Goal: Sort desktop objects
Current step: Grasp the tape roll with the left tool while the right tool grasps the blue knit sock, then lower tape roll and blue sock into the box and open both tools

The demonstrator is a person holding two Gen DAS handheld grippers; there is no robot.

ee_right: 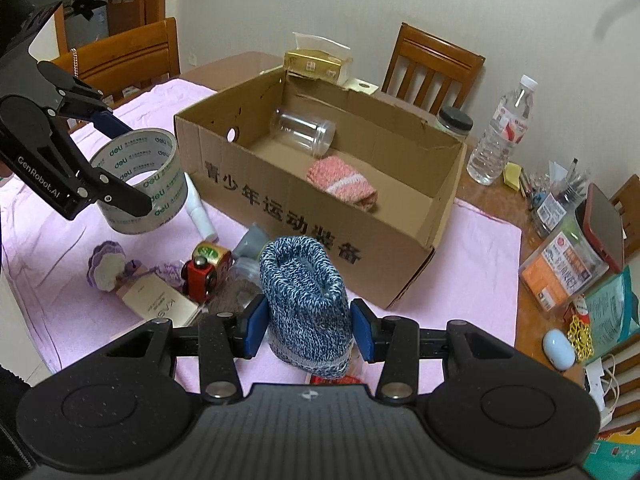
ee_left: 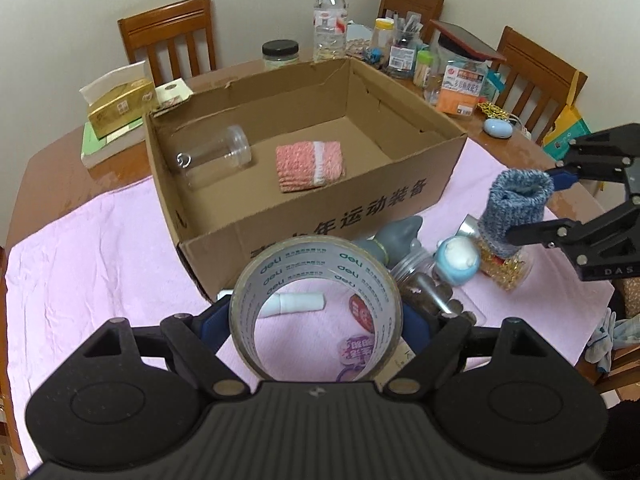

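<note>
A roll of clear packing tape (ee_left: 316, 304) is clamped between the widely spread pads of the left gripper (ee_left: 316, 320), and a blue knitted sleeve (ee_right: 306, 300) is squeezed by the narrowly set right gripper (ee_right: 308, 330). Both are held above the pink cloth (ee_left: 100, 248), at six o'clock from the cardboard box (ee_left: 320, 208). Inside it, a clear plastic jar (ee_left: 212, 154) lies at nine o'clock of a pink knitted sleeve (ee_left: 310, 164).

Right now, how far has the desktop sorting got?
Done: clear jar and pink knit piece lie in the cardboard box. In hand: left gripper holds the tape roll; right gripper the blue knit piece. Left: toy train, white tube.
</note>
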